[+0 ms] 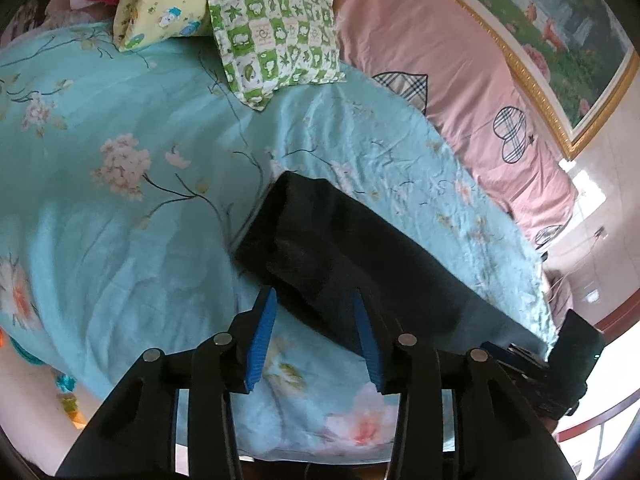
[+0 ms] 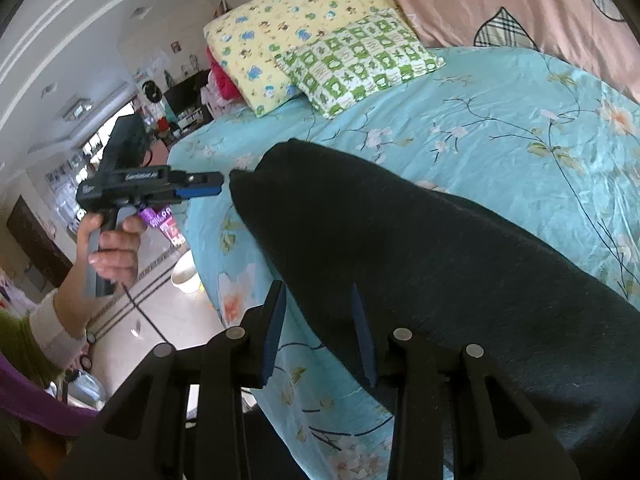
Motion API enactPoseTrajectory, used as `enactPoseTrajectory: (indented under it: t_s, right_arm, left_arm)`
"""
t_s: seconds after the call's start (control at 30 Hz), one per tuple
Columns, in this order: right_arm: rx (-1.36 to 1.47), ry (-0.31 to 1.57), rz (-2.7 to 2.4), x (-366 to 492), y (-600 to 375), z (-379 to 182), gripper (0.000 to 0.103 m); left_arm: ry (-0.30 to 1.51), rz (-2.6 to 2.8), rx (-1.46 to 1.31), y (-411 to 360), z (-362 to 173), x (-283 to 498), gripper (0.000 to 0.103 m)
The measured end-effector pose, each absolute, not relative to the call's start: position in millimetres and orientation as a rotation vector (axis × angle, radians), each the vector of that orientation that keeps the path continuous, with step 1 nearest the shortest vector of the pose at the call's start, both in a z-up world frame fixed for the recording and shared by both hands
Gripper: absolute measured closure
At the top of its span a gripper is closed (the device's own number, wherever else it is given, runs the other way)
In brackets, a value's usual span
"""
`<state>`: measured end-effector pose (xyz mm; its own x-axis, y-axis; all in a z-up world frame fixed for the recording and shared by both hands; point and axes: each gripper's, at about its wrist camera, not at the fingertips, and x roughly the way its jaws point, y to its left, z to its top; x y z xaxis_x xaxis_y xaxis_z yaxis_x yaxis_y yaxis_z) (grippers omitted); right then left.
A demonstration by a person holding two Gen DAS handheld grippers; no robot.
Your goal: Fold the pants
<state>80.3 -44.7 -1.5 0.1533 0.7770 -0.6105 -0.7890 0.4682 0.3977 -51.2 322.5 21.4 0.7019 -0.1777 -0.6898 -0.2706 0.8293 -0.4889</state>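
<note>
My left gripper (image 1: 314,336) hangs with its jaws spread, gripping nothing, and my right gripper (image 2: 318,334) is spread and empty too. The dark pants (image 1: 340,256) lie on the blue floral bedspread (image 1: 120,208), running from centre toward four o'clock as one long narrow band. I judge the lengthwise fold done and the crosswise folds left. I see no containers on the bed.

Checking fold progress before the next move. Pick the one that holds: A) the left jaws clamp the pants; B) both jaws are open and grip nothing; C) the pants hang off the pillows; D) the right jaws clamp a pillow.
B: the left gripper and right gripper both stand open, and the dark pants lie on the blue floral bedspread.
</note>
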Motion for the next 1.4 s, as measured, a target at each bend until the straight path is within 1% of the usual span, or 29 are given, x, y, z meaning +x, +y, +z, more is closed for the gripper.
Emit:
enactPoseTrajectory:
  t_s: [0.37,0.63,0.77,0.87,1.03,1.4]
  right_arm:
    - [0.047,0.846,1.091,96,-52,10,0.067]
    - [0.158,0.843,1.018,134,-60,21,0.067]
    - [0.171,0.875,0.933,165,-56,20,0.067]
    - [0.18,0.933,0.889,190,-51,13,0.067]
    - [0.134,1.022,0.877,216,-32,-4,0.067]
    - [-0.101,1.159,0.934,221,7,-34,0.067]
  left_arm:
    - [0.833,0.079,-0.623,311,12,-46,0.06]
    - [0.841,0.11,-0.659,322,1,-43,0.06]
    - [0.849,0.12,-0.665,326,-5,-37,0.06]
    - [0.853,0.127,-0.672,328,-9,-34,0.06]
    - [0.854,0.125,-0.68,330,-13,-30,0.06]
    - [0.866,0.117,-0.72,330,-33,-15,0.06]
